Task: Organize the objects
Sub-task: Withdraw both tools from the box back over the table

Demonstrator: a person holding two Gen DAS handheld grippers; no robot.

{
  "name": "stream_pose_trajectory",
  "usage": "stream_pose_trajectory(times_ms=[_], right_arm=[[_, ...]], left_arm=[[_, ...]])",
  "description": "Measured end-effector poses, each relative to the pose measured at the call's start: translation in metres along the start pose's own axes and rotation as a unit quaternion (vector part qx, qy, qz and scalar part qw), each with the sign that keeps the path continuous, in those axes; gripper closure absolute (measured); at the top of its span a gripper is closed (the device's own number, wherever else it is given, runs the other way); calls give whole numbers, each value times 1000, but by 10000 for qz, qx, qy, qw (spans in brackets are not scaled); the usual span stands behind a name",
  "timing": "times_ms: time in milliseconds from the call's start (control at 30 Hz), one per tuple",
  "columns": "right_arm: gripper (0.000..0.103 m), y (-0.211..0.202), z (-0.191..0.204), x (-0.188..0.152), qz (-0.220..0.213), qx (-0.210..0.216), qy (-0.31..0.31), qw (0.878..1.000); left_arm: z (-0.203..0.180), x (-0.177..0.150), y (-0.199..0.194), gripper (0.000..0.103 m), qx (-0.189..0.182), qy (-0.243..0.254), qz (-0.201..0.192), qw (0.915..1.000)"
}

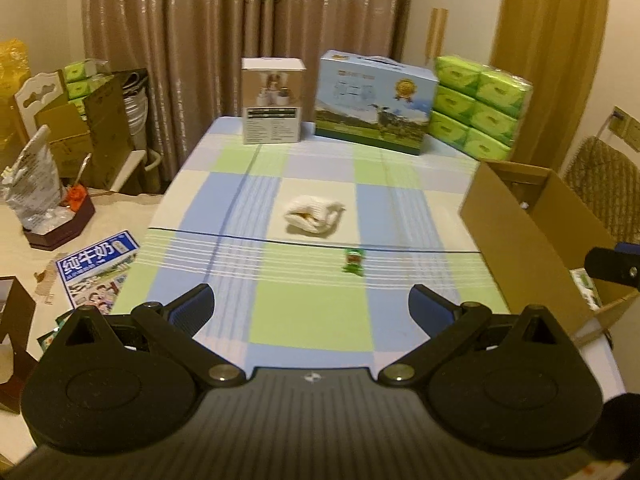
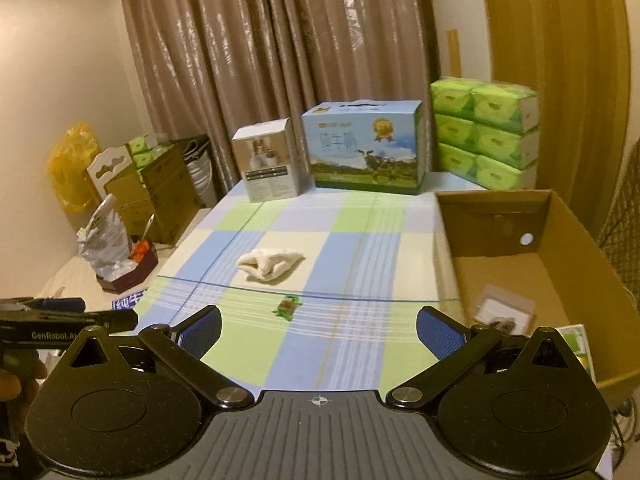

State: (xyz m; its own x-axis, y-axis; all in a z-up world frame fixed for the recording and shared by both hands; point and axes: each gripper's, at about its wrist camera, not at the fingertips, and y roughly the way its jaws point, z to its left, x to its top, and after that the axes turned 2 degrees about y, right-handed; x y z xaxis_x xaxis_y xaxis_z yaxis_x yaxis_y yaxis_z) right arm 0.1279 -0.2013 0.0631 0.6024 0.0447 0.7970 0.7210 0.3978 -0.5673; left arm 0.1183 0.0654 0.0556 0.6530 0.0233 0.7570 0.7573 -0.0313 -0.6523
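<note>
A crumpled white cloth (image 1: 313,216) (image 2: 270,264) lies in the middle of the checked tablecloth (image 1: 312,320) (image 2: 352,220). Just in front of it sits a small green packet (image 1: 353,262) (image 2: 287,307). An open cardboard box (image 1: 532,236) (image 2: 532,260) stands at the table's right edge with a few small items inside. My left gripper (image 1: 312,308) hovers open above the near table edge, nothing between its blue pads. My right gripper (image 2: 319,330) is also open and empty, near the box's left wall. Both stay short of the packet.
Along the table's back edge stand a white product box (image 1: 273,101) (image 2: 269,166), a blue milk carton case (image 1: 374,101) (image 2: 366,148) and stacked green tissue packs (image 1: 478,104) (image 2: 482,134). To the left, a cluttered lower surface holds a milk leaflet (image 1: 98,268), a foil bag (image 1: 34,188) and cardboard boxes (image 1: 86,132).
</note>
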Motion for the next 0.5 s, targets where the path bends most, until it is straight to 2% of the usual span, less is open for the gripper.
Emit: stream_pose_trajectory(times_ms=[400,500], right_arm=[[2,94,11,-10,68,-52,-115,9999],[8,117,10,-14,87,-60,-91,9999]], left_arm=[[36,18,71,2,155,-8,-95,9998],[39,20,92,2,181,15,-120,9998]])
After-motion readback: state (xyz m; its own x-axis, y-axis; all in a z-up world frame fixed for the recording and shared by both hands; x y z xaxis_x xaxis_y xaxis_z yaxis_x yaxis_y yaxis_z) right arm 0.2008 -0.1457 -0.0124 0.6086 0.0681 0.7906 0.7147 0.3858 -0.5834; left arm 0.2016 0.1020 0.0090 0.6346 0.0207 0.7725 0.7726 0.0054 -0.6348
